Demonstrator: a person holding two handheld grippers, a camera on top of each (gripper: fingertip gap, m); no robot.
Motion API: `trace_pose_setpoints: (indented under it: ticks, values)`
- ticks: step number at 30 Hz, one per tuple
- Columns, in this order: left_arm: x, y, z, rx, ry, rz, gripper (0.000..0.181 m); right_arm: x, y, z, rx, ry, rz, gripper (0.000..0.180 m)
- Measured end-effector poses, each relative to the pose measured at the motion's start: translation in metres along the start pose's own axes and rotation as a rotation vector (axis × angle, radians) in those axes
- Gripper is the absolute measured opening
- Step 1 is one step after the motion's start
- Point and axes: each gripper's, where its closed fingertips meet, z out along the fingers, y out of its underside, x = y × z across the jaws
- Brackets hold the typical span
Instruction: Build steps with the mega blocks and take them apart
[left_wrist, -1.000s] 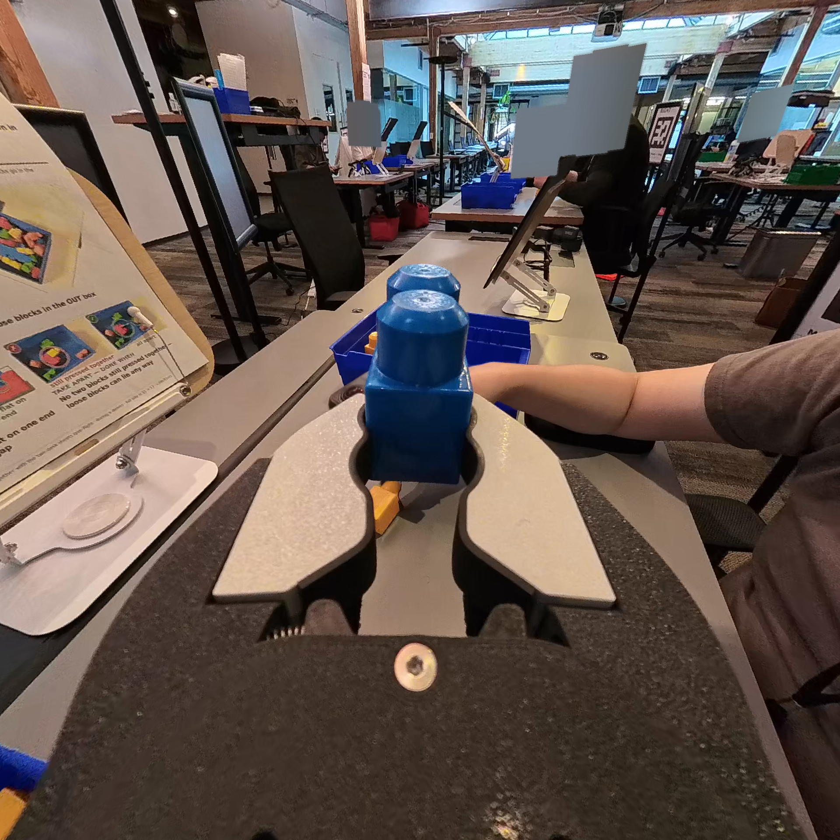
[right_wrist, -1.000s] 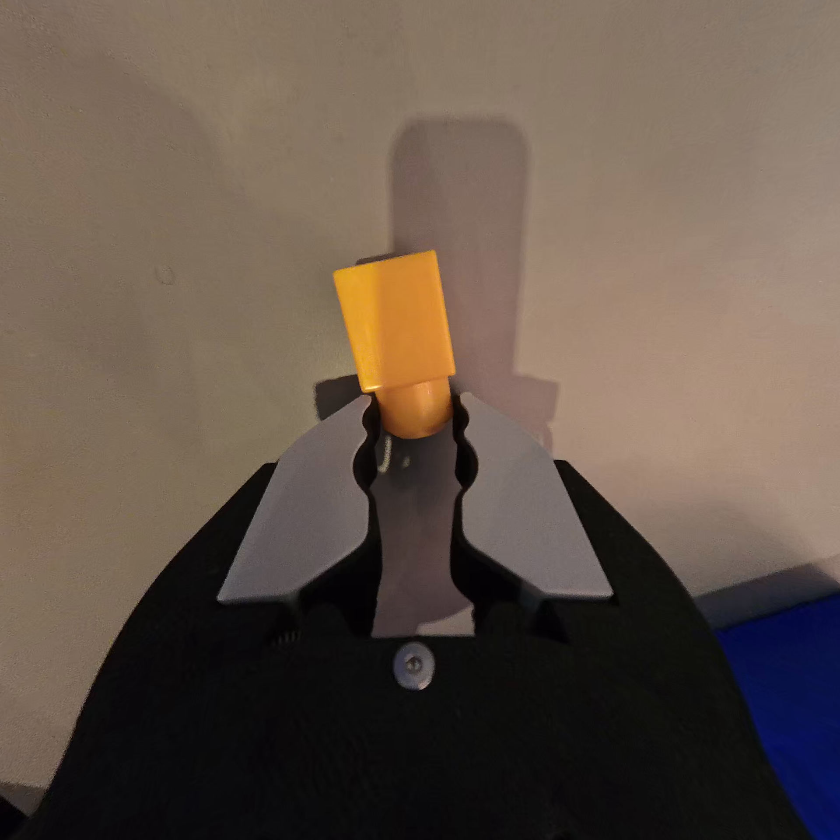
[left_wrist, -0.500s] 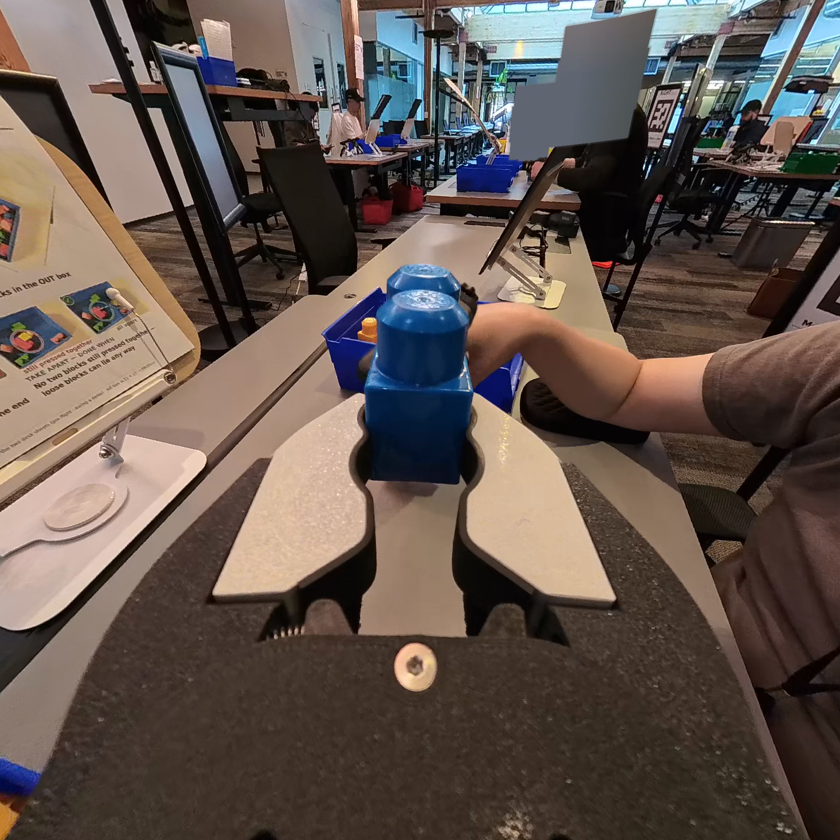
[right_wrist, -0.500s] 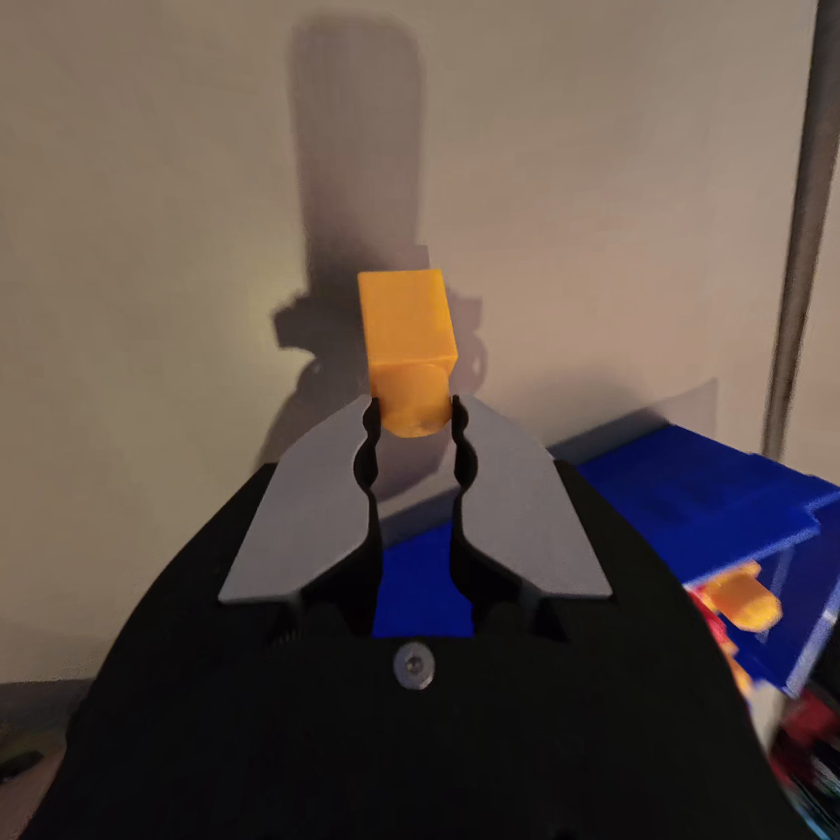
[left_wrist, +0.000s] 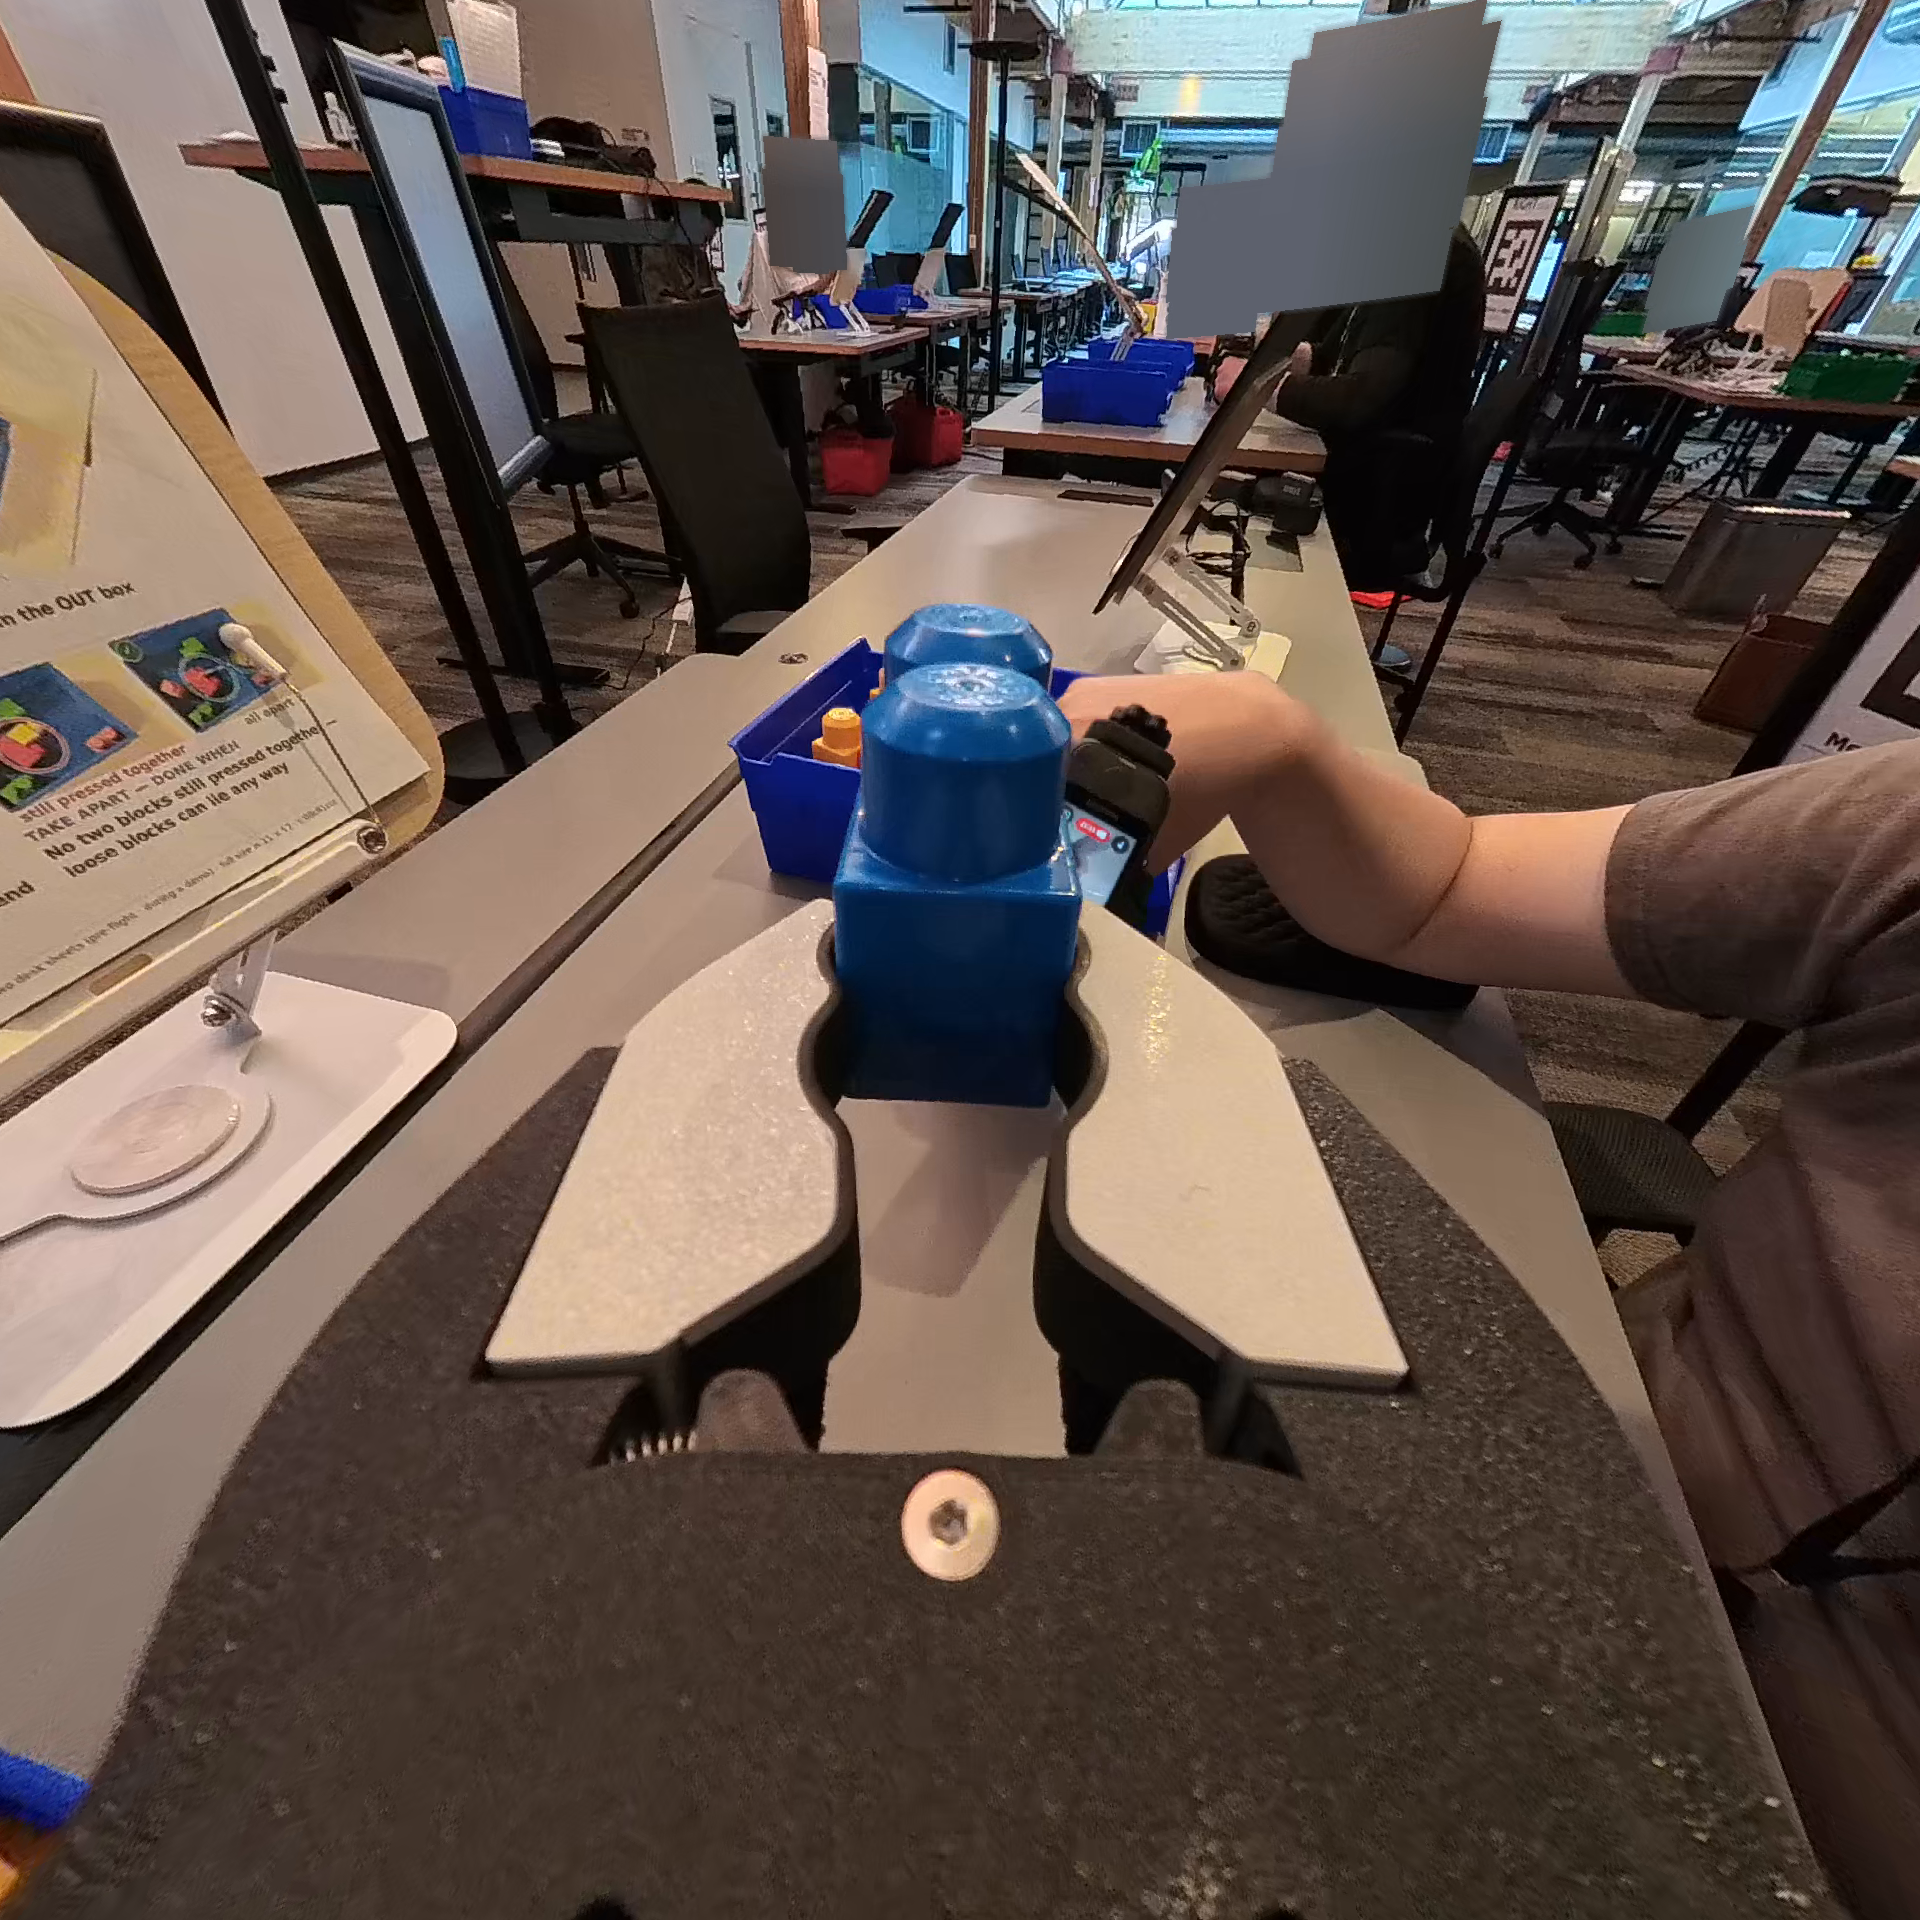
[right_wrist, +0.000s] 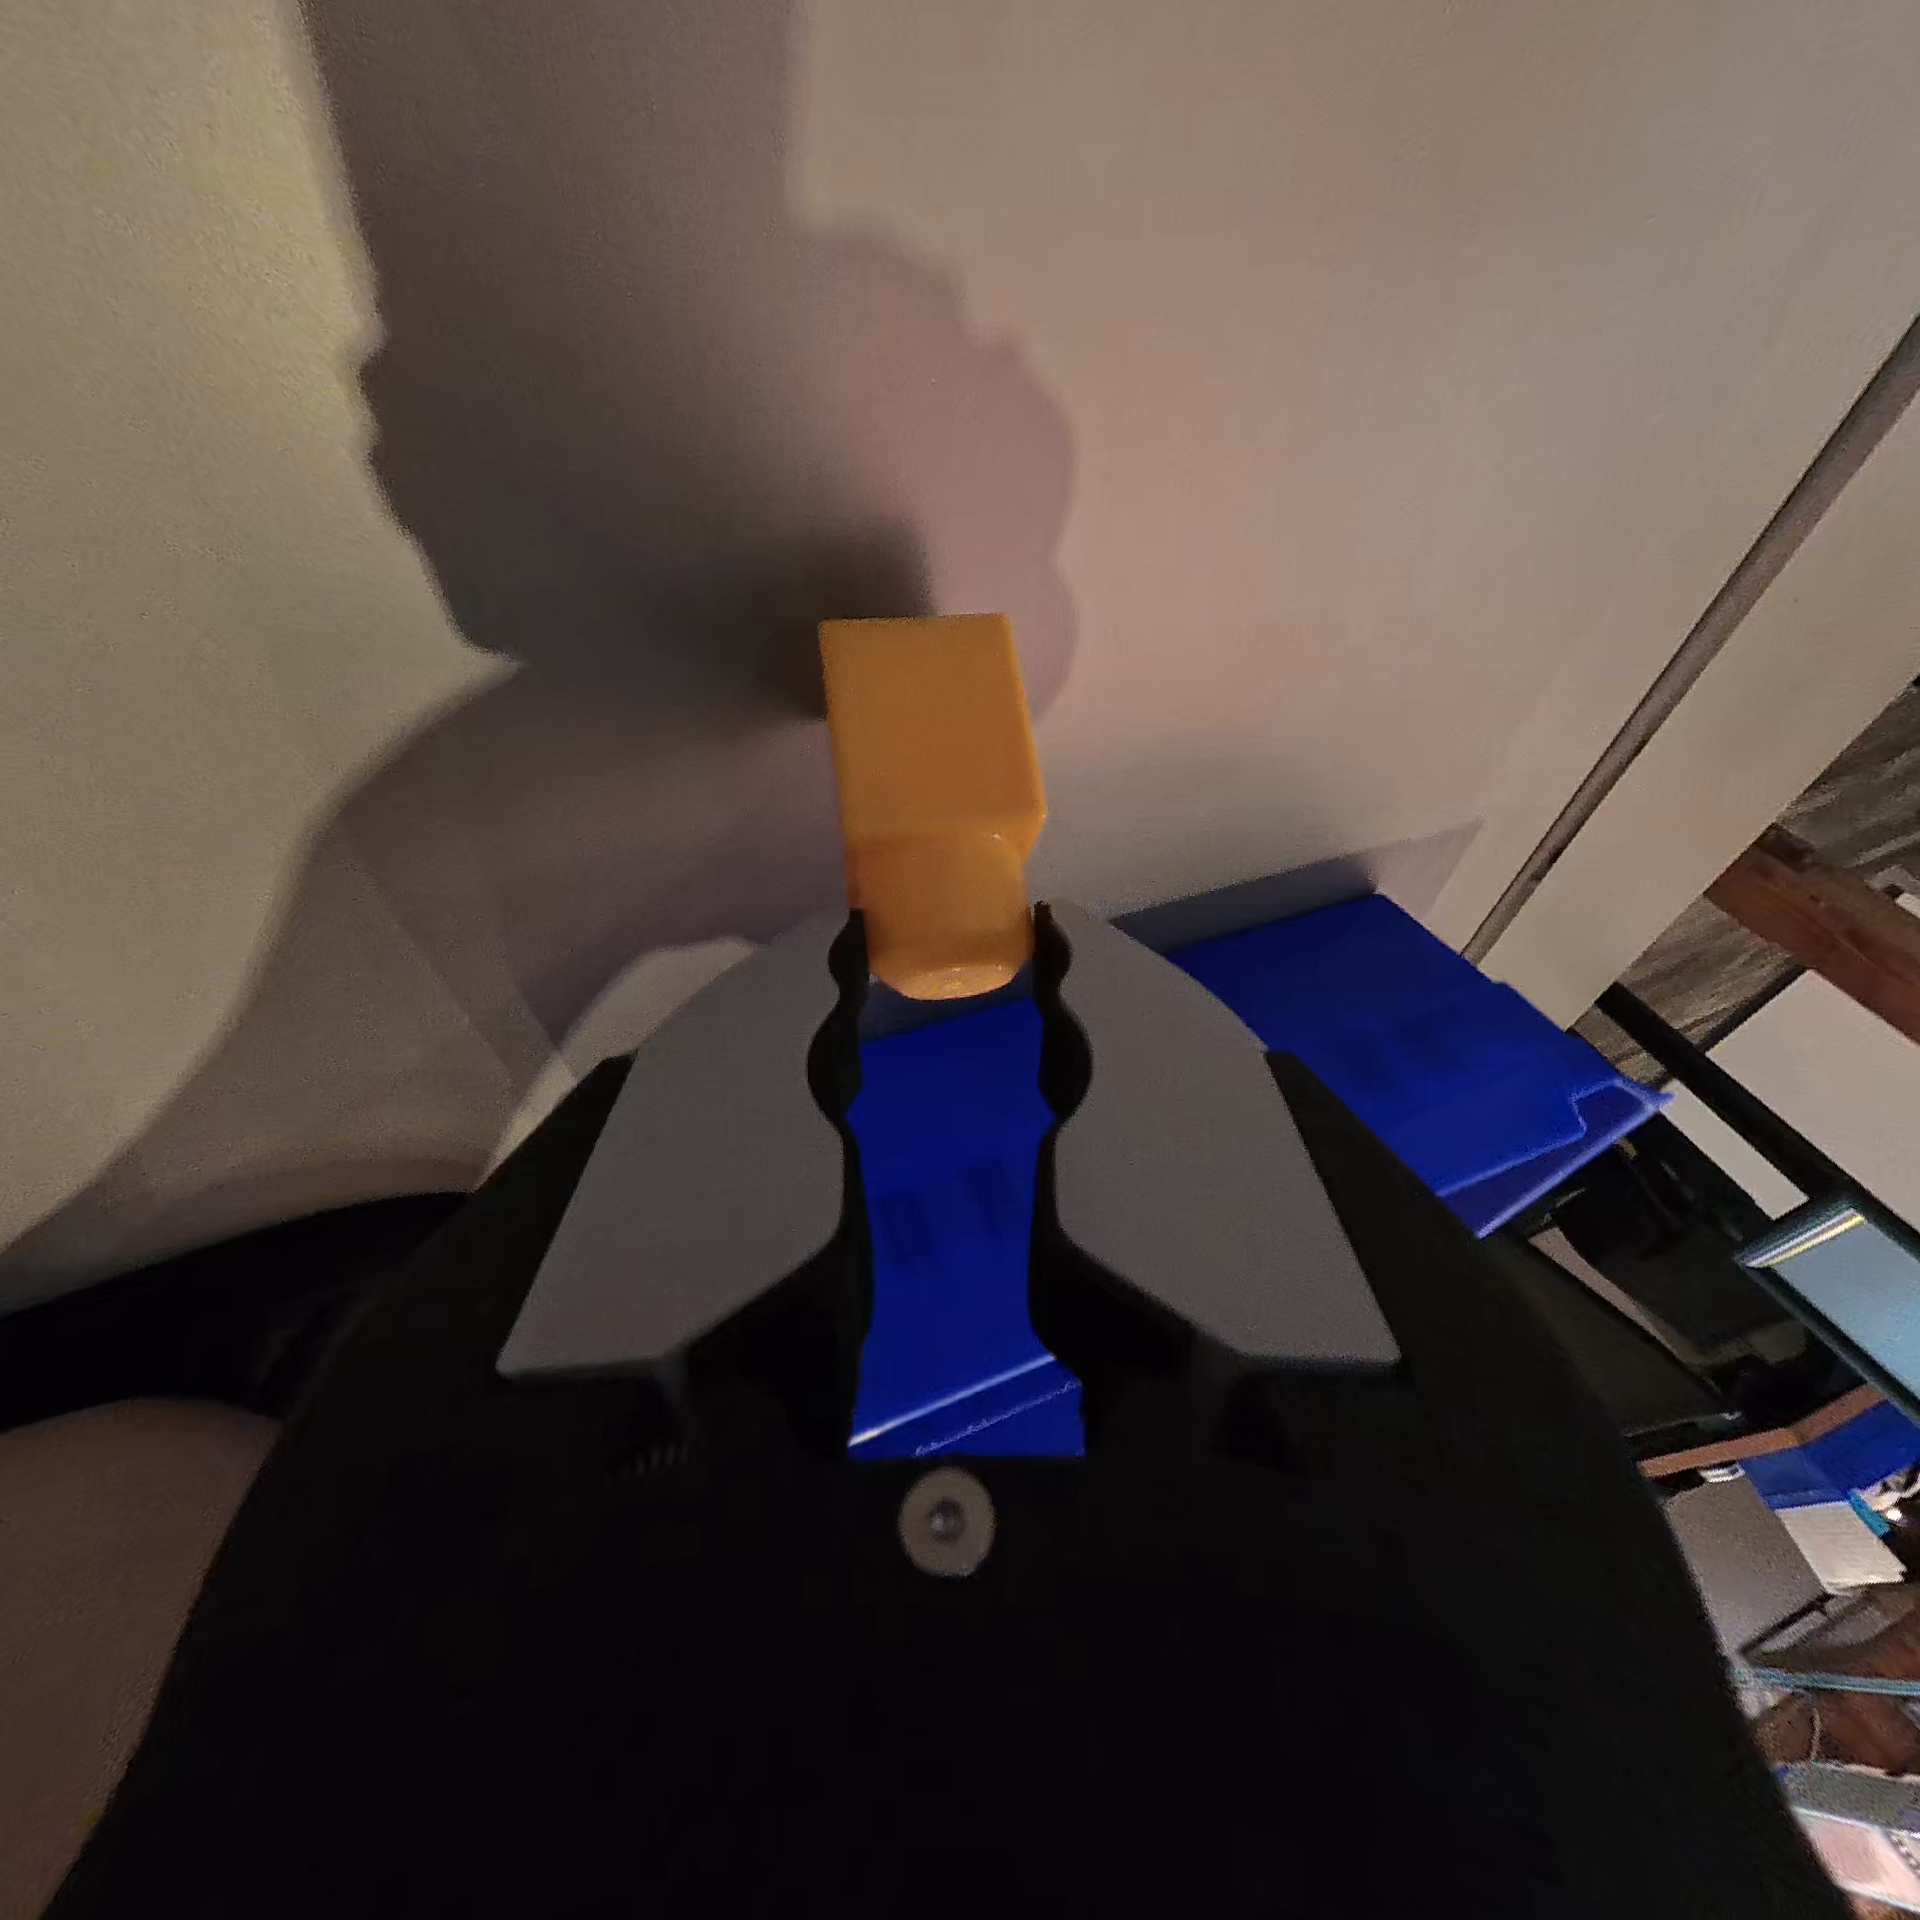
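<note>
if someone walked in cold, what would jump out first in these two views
Dead centre in the left wrist view, a chunky blue plastic two-stud block stands clamped in the left tool above the grey desk. In the right wrist view, a small orange plastic block juts from the right tool, pinched by its stud, over a blue plastic bin.

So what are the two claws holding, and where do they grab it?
The left claw squeezes the blue block by its square base. The right claw pinches the orange block by its round stud.
</note>
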Motion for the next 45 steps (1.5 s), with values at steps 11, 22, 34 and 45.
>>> trace_pose_setpoints:
  ticks: [11,22,34,45]
  values:
    - [0.0,0.007,0.007,-0.028,0.012,-0.015,0.036,0.016,-0.039,-0.016,0.148,0.151,-0.032,0.037]
    - [0.0,0.004,0.003,-0.012,0.015,-0.027,0.036,0.016,-0.058,-0.038,0.598,-0.222,0.209,0.048]
    - [0.0,0.005,0.003,-0.022,0.019,-0.028,0.036,0.006,-0.053,0.008,0.426,-0.352,0.295,0.045]
    - [0.0,0.006,0.003,-0.026,0.019,-0.027,0.036,0.013,-0.058,0.013,0.433,-0.315,0.325,0.043]
